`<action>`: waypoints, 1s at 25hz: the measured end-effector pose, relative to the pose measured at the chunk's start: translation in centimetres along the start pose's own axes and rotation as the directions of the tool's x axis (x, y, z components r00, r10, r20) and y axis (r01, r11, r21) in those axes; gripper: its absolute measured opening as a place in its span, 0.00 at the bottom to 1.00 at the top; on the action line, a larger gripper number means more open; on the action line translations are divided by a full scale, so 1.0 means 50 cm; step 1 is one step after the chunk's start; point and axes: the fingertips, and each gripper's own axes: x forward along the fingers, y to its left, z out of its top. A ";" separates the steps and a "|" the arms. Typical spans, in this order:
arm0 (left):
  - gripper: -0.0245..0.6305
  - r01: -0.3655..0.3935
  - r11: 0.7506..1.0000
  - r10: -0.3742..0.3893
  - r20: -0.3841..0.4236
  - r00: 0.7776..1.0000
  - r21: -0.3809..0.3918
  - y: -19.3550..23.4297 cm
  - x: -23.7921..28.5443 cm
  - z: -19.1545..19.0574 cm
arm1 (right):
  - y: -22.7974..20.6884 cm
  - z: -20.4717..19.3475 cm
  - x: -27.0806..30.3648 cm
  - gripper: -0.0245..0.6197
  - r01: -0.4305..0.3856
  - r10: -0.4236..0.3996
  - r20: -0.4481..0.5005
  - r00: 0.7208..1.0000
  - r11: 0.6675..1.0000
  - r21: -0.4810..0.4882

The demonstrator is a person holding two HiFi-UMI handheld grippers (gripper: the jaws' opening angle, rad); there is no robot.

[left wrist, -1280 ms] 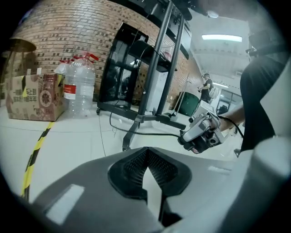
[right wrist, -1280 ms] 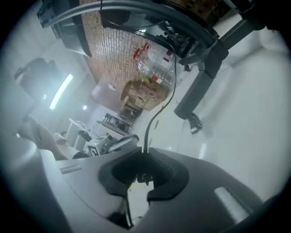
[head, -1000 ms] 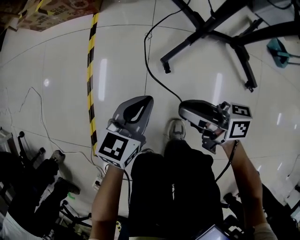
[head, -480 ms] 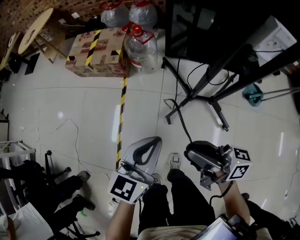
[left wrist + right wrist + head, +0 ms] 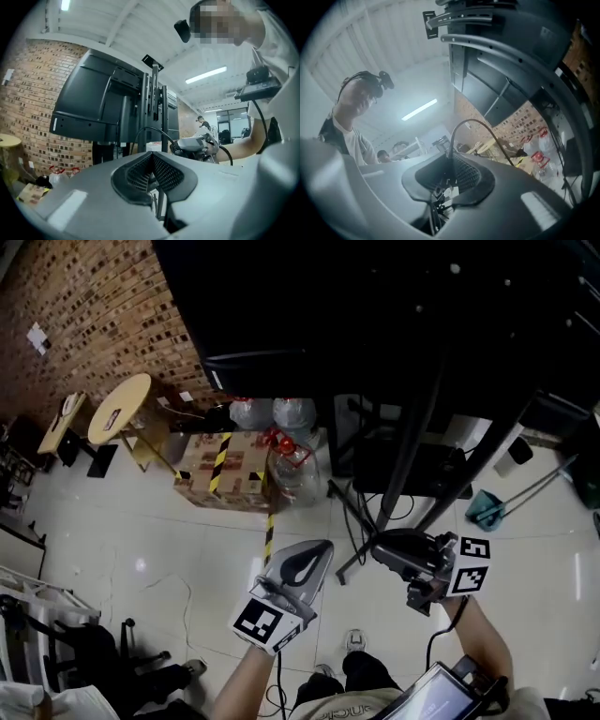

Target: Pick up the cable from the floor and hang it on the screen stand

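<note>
Progress looks to be about halfway, judging from where I stand: the pick-up is done and the hanging is not. On the left, the grey left gripper [image 5: 317, 554] is raised in front of the person with its jaws pressed together on nothing; its own view shows the dark ribbed pads [image 5: 161, 171] meeting with only air ahead of them. Beyond it the thin black cable [image 5: 146, 127] rises in a small arch and runs across to the grey right gripper [image 5: 194, 143] just beside it. That right gripper [image 5: 379, 547] is pinching the cable [image 5: 471, 121] between closed jaws: the cord comes up out of the pad seam, loops over and falls away to the side. How much of its length trails below, I cannot follow. Just past both tools stands the tall black screen stand [image 5: 412, 451] with its big dark screen, its posts and brackets looming close over the right gripper [image 5: 450, 161]. No part of the cable rests on the stand yet, so what remains is to carry the held loop up and over one of its bars or brackets and let go.
</note>
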 end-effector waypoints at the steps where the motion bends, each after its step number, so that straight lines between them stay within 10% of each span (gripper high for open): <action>1: 0.07 0.009 1.000 -0.009 0.015 1.000 0.014 -0.010 0.005 0.024 | 0.016 0.019 0.003 0.12 -0.004 0.004 0.008 1.000 1.000 -0.022; 17: 0.07 0.082 0.968 -0.132 0.202 0.970 0.236 0.005 0.115 0.372 | 0.143 0.391 0.111 0.12 0.067 -0.053 0.054 0.997 0.948 -0.312; 25: 0.07 0.060 0.943 -0.169 0.313 0.935 0.328 0.019 0.204 0.595 | 0.214 0.631 0.148 0.12 0.172 -0.129 0.118 0.985 0.848 -0.502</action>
